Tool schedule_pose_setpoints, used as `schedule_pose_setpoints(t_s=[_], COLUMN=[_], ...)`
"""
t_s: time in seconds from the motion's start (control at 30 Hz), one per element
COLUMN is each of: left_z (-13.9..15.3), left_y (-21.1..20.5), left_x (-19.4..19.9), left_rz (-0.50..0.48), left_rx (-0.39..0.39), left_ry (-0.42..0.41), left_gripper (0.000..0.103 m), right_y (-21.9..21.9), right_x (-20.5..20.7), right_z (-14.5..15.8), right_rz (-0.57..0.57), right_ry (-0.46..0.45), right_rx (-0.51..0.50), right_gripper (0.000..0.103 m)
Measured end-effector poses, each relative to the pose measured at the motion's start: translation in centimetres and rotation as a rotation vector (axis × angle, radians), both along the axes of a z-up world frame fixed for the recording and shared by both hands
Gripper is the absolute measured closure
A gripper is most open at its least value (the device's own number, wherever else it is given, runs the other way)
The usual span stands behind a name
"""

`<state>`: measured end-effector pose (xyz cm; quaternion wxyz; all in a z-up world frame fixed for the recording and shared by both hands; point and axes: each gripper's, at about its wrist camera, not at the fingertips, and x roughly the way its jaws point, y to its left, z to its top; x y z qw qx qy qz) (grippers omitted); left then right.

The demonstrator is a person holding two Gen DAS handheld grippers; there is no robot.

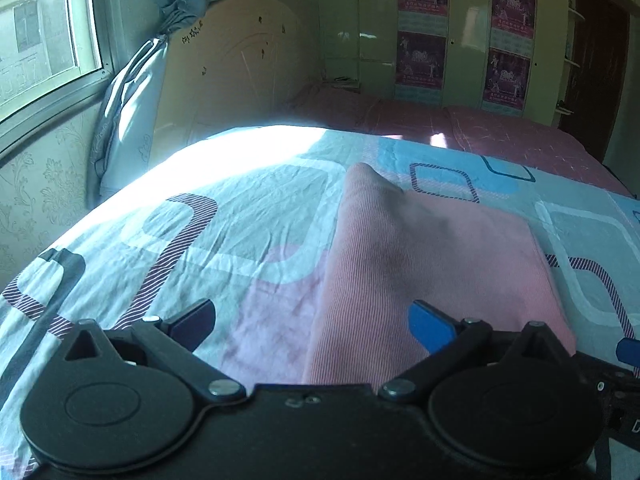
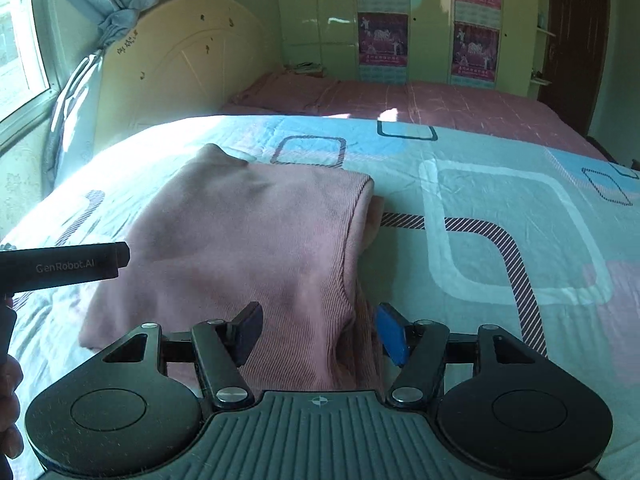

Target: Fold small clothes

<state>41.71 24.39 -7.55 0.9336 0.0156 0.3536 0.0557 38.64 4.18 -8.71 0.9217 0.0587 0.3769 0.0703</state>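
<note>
A pink ribbed garment [image 1: 432,264] lies folded on the patterned bedsheet [image 1: 248,208]; it also shows in the right wrist view [image 2: 248,240]. My left gripper [image 1: 316,326] is open over the garment's near left edge, holding nothing. My right gripper [image 2: 318,334] is open around the garment's near right edge, with cloth between its jaws but not pinched. The left gripper's body [image 2: 60,266] shows at the left of the right wrist view.
A cream headboard [image 1: 236,68] and a pillow [image 1: 128,112] stand at the back left under a window [image 1: 40,28]. A maroon blanket [image 2: 420,100] covers the bed's far side. Green wardrobes [image 2: 424,20] line the far wall.
</note>
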Motion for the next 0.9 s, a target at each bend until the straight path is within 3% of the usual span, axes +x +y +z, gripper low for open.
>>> schedule_pose_setpoints(t_s=[0.13, 0.2, 0.33, 0.37, 0.43, 0.6, 0.73, 0.9], left_z=[4.1, 5.8, 7.1, 7.2, 7.7, 9.5, 10.7, 11.7], left_y=[-1.0, -1.4, -1.8, -1.7, -1.4, -0.3, -0.6, -1.5], left_x=[-7.2, -10.4, -15.4, -16.8, -19.5, -24.3, -26.0, -28.6], left_rz=[-0.020, -0.047, -0.137, -0.156, -0.183, -0.142, -0.098, -0.090], left_rx=[0.116, 0.144, 0.056, 0.030, -0.015, -0.082, 0.008, 0.068], left_ry=[-0.091, -0.070, 0.026, 0.017, -0.020, -0.121, -0.113, -0.107], left_gripper=[0.000, 0.000, 0.000, 0.000, 0.000, 0.000, 0.000, 0.000], right_y=[-0.2, -0.2, -0.5, -0.5, -0.6, -1.0, -1.3, -1.9], right_x=[-6.1, -9.4, -15.7, -17.1, -19.8, -25.3, -28.9, -31.8], right_z=[2.5, 3.7, 5.7, 6.2, 7.1, 9.9, 12.6, 15.1], right_rz=[0.045, 0.063, 0.084, 0.085, 0.076, 0.054, -0.008, -0.079], right_ry=[-0.064, -0.095, -0.127, -0.135, -0.148, -0.180, -0.221, -0.263], right_rx=[0.015, -0.006, -0.030, -0.037, -0.054, -0.052, -0.045, -0.021], right_gripper=[0.041, 0.041, 0.038, 0.037, 0.025, 0.019, 0.000, 0.000])
